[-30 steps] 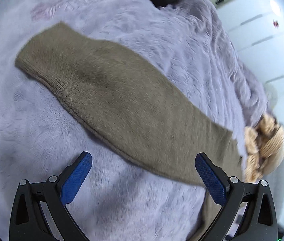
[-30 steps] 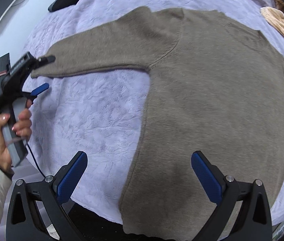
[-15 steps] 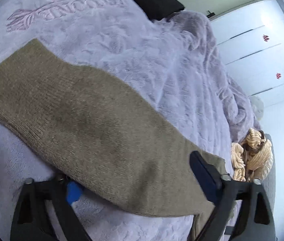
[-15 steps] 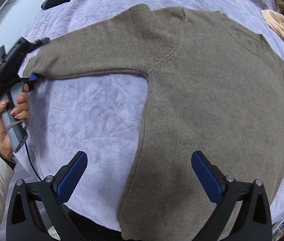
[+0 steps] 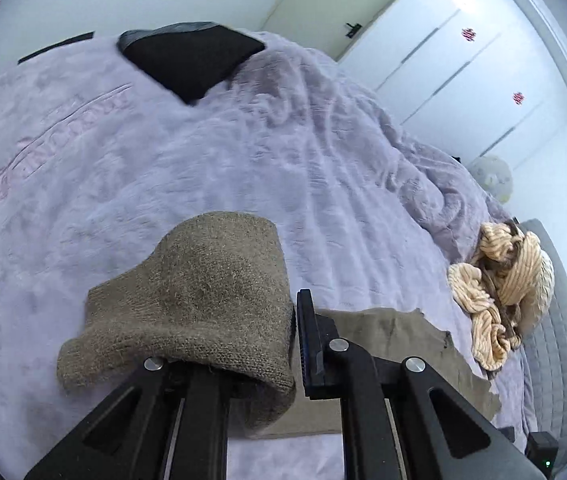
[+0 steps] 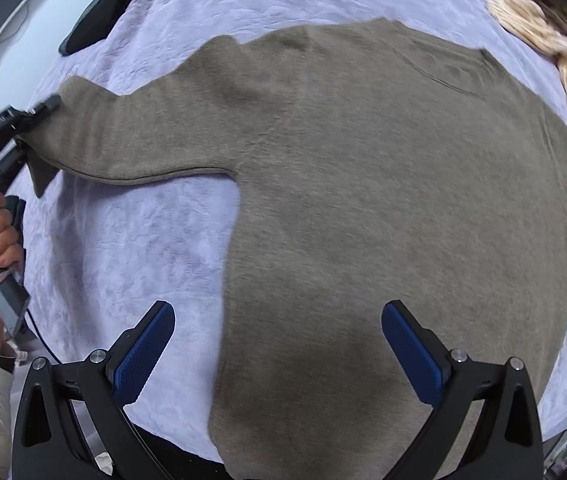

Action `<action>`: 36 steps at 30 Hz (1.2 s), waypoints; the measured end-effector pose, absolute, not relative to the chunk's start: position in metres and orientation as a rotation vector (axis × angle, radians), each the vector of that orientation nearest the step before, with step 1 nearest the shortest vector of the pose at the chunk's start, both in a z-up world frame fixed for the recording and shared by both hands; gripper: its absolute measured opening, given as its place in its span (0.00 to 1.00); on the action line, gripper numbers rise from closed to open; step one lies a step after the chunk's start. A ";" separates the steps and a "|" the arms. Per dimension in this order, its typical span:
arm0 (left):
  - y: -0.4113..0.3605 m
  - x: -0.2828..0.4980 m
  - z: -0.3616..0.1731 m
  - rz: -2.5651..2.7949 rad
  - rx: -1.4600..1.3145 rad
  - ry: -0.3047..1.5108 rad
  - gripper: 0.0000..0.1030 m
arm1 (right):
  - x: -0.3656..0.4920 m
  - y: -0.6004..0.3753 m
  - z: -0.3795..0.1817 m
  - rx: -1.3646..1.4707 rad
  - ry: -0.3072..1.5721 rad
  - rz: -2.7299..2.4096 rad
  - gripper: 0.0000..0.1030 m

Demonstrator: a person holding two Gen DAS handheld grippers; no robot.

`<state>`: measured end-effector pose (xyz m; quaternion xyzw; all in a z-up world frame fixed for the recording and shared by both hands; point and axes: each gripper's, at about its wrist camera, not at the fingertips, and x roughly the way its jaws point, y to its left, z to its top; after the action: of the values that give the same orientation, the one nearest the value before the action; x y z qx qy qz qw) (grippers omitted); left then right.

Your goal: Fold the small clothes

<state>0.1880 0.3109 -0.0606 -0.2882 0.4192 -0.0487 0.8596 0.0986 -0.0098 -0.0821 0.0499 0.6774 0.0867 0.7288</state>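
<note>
An olive-brown knit sweater (image 6: 383, 184) lies flat on the lilac bed cover (image 6: 131, 248). Its left sleeve (image 6: 131, 140) stretches toward the left edge. My left gripper (image 5: 295, 340) is shut on the sleeve cuff (image 5: 203, 296), which is lifted and draped over the left finger, hiding it. In the right wrist view the left gripper (image 6: 39, 110) shows at the sleeve's end, held by a hand. My right gripper (image 6: 279, 340) is open and empty above the sweater's lower hem, one finger over the bed cover, one over the sweater.
A cream cable-knit garment (image 5: 503, 288) lies bunched at the bed's right side, also showing in the right wrist view (image 6: 555, 64). A black pillow (image 5: 191, 56) lies at the head of the bed. White wardrobe doors (image 5: 463, 76) stand behind.
My left gripper slid under the sleeve cuff, shut on it and lifted it off the bed cover. The right gripper stayed open over the hem, barely shifting.
</note>
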 end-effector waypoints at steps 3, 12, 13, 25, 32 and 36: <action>0.241 0.201 -0.033 -0.207 -0.529 0.875 0.13 | 0.094 -0.044 -0.079 0.133 1.473 0.170 1.00; -0.001 0.218 -0.052 -0.445 -0.264 1.004 0.13 | 0.079 -0.193 -0.082 0.198 1.437 0.018 1.00; -0.029 0.218 -0.063 -0.451 -0.223 1.018 0.13 | 0.076 -0.209 -0.085 0.207 1.438 0.000 1.00; -0.140 0.194 -0.139 -0.355 0.057 1.156 0.83 | 0.054 -0.329 -0.129 0.318 1.486 -0.113 1.00; -0.062 0.188 -0.079 -0.280 -0.044 1.101 0.83 | 0.110 -0.285 -0.103 0.142 1.388 0.017 1.00; -0.007 0.187 -0.075 -0.135 -0.058 1.094 0.83 | 0.158 -0.228 -0.092 -0.038 1.298 0.155 1.00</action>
<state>0.1868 -0.0069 -0.0751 -0.0277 0.5199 -0.0639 0.8514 0.1579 -0.2275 -0.0915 -0.0177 0.6039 0.0721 0.7936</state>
